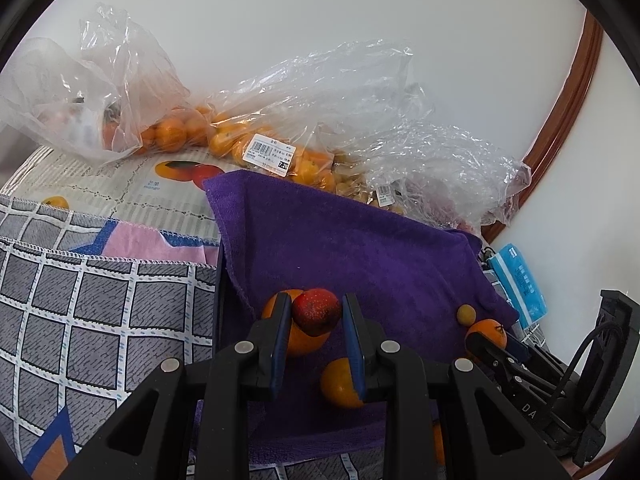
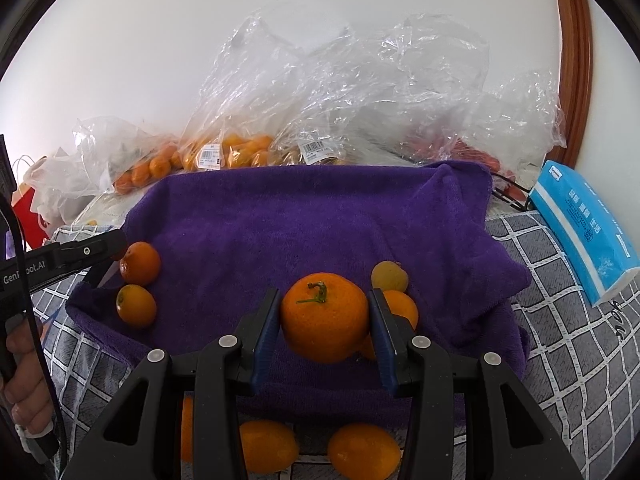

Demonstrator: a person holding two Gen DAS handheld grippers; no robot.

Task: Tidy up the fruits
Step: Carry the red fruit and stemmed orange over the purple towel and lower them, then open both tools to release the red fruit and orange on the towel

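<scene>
A purple towel (image 1: 360, 248) (image 2: 320, 220) covers the middle of the surface. My left gripper (image 1: 317, 304) is shut on a small red fruit (image 1: 316, 314), held just above an orange (image 1: 304, 340); another orange (image 1: 338, 384) lies nearer. My right gripper (image 2: 323, 300) is shut on a large stemmed orange (image 2: 324, 320) over the towel. Behind that one sit a small yellowish fruit (image 2: 389, 277) and an orange (image 2: 402, 308). Two more oranges (image 2: 140, 263) lie at the towel's left, beside the left gripper's tip (image 2: 116, 246).
Clear plastic bags of oranges (image 2: 236, 148) (image 1: 192, 128) are piled along the back wall. A blue tissue pack (image 2: 580, 232) lies at the right on the checked cloth (image 2: 560, 340). Two oranges (image 2: 268, 446) rest at the cloth's near edge. A hand (image 2: 24, 380) holds the left gripper's handle.
</scene>
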